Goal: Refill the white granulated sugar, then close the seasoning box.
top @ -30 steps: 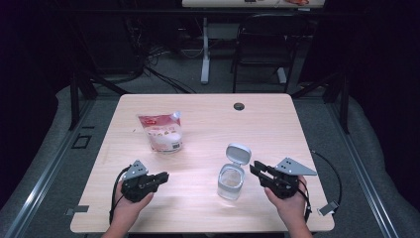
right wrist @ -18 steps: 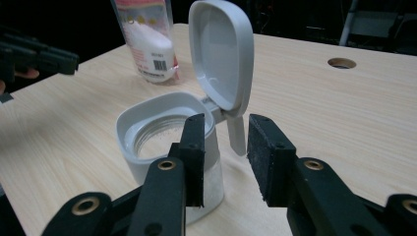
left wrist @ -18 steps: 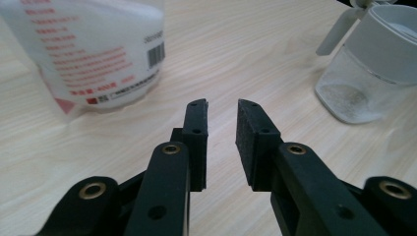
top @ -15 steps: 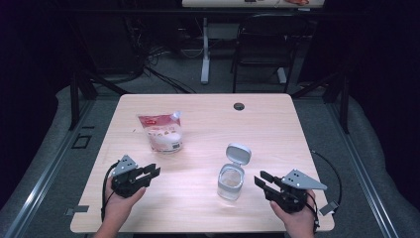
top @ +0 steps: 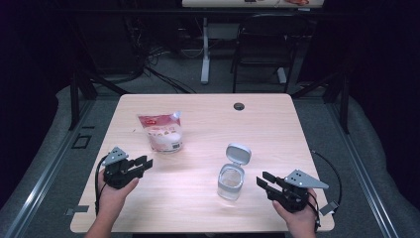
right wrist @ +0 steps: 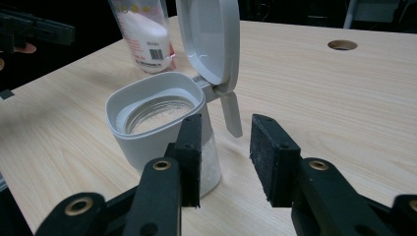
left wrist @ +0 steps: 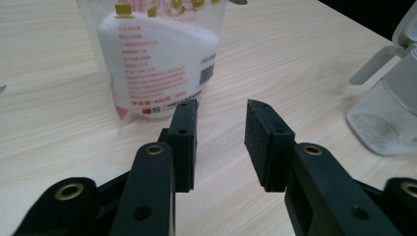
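A clear bag of white powder with a red label [top: 161,133] stands at the table's left middle. It rises just beyond my left gripper [left wrist: 221,105] in the left gripper view. A glass jar [top: 231,181] with a grey collar holds some white grains, and its flip lid [top: 238,153] stands open. My left gripper [top: 144,163] hovers near the bag's near-left side. My right gripper [top: 261,179] points at the jar [right wrist: 162,123] from its right, a short gap away. Both grippers' jaws have just been opening, with nothing between them.
The wooden table [top: 277,129] has a round cable hole [top: 239,106] near its far edge. A chair [top: 262,44] and desk legs stand on the floor beyond. Bare wood lies between the bag and the jar.
Both grippers' jaws stand wider than before. The left gripper has moved left and lifted toward the bag. The right gripper has drawn back from the jar toward the near right edge.
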Demonstrator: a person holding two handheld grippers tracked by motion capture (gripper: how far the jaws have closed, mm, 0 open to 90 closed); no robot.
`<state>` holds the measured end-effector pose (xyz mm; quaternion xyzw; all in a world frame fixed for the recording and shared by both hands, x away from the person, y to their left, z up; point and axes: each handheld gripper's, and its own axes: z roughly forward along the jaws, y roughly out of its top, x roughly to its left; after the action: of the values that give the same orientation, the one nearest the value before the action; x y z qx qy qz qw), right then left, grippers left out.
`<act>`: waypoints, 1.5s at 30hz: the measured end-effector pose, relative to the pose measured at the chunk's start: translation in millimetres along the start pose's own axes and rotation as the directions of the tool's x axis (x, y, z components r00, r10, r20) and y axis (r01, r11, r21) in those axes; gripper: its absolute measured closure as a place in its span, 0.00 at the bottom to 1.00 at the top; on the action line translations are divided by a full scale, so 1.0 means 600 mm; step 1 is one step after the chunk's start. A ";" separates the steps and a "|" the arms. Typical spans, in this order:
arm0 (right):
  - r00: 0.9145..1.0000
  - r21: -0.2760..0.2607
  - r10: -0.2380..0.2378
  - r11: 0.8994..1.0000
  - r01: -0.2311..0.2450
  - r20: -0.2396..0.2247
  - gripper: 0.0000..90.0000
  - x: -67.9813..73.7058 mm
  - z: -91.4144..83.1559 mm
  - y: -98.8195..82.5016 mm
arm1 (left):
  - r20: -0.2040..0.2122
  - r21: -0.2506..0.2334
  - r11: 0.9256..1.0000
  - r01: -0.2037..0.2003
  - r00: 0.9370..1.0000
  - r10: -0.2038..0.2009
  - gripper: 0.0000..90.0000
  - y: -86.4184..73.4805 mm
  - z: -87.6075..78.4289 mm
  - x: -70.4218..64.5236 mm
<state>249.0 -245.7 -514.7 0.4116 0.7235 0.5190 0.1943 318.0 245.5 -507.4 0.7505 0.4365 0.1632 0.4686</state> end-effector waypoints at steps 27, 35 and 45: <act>0.998 -0.026 0.059 0.998 -0.059 -0.011 0.72 -0.016 -0.003 -0.002 | -0.068 -0.048 0.999 -0.008 0.998 0.004 0.64 0.098 -0.019 0.046; 0.997 -0.026 0.072 0.997 -0.072 -0.009 0.71 -0.020 -0.004 -0.004 | -0.099 -0.053 0.999 -0.005 0.995 -0.001 0.59 0.109 0.003 0.073; 0.998 -0.015 0.064 0.998 -0.065 -0.013 0.71 -0.022 0.002 -0.004 | -0.108 -0.072 0.997 -0.007 0.994 -0.001 0.55 0.116 0.031 0.089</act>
<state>256.5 -255.9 -519.4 0.4299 0.7069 0.5334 0.1761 395.3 265.7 -466.7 0.7238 0.4538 0.2200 0.4709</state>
